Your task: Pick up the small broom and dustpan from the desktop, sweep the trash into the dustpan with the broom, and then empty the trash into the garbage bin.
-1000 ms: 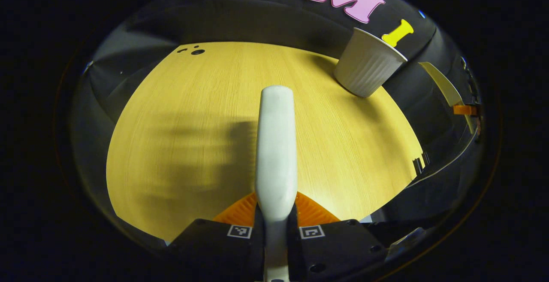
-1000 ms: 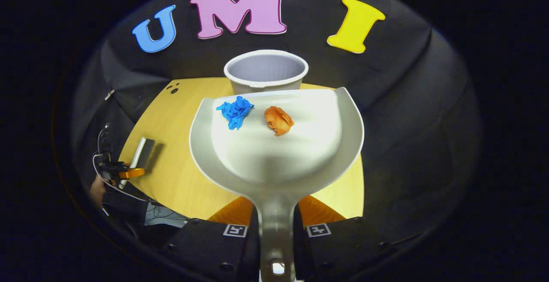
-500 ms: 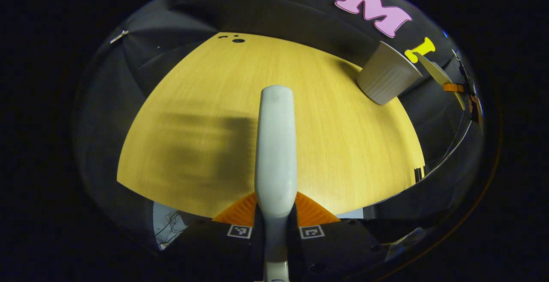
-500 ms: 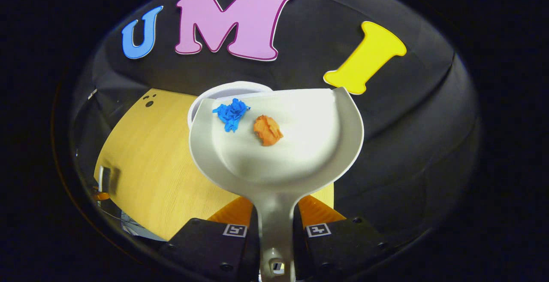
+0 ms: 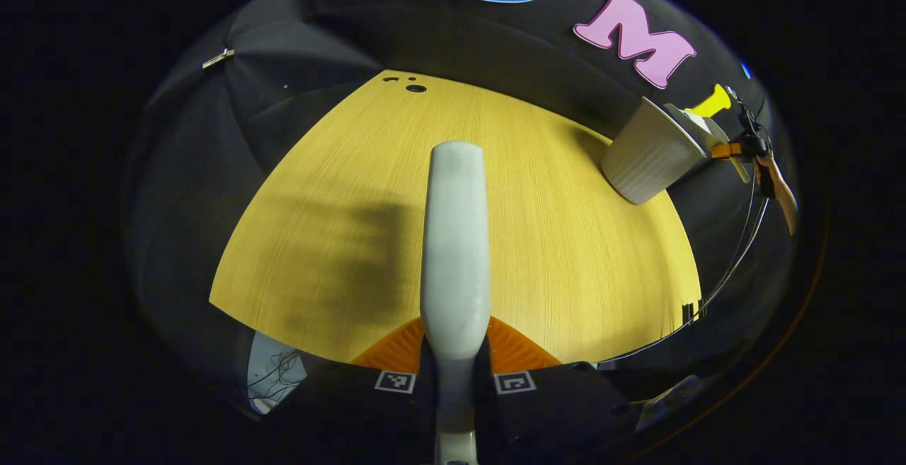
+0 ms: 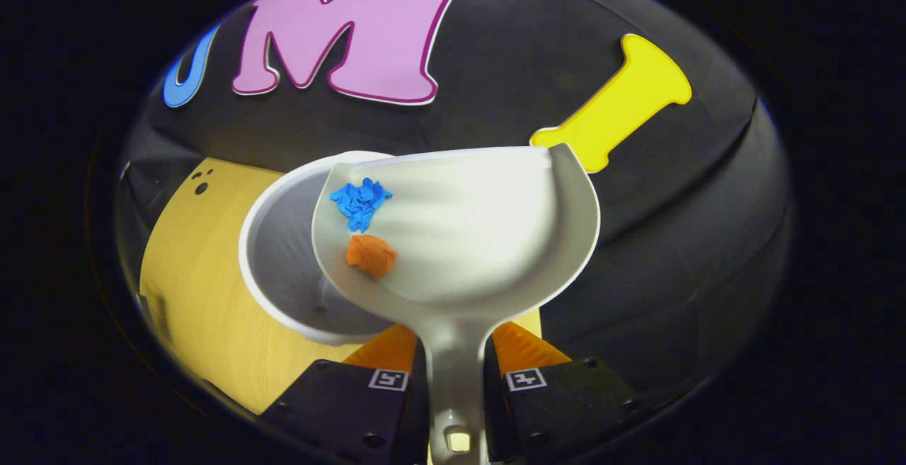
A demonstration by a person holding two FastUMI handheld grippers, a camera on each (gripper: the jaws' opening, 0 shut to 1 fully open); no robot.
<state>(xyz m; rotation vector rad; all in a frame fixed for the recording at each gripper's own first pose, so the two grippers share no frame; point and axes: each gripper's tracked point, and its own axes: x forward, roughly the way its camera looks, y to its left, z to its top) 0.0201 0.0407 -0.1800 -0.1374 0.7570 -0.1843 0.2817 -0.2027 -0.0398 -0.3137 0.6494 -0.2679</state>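
Right gripper view, right tongs [image 6: 456,373] clamping dustpan [image 6: 467,238] handle, left tongs [image 5: 455,362] gripping broom [image 5: 455,238]

The left gripper [image 5: 455,352] is clamped on the broom handle [image 5: 454,238], both fingers pressing its sides, held above the table [image 5: 552,253]. The right gripper [image 6: 456,373] grips the dustpan handle [image 6: 453,380] between both fingers, raised over the bin [image 6: 283,267]
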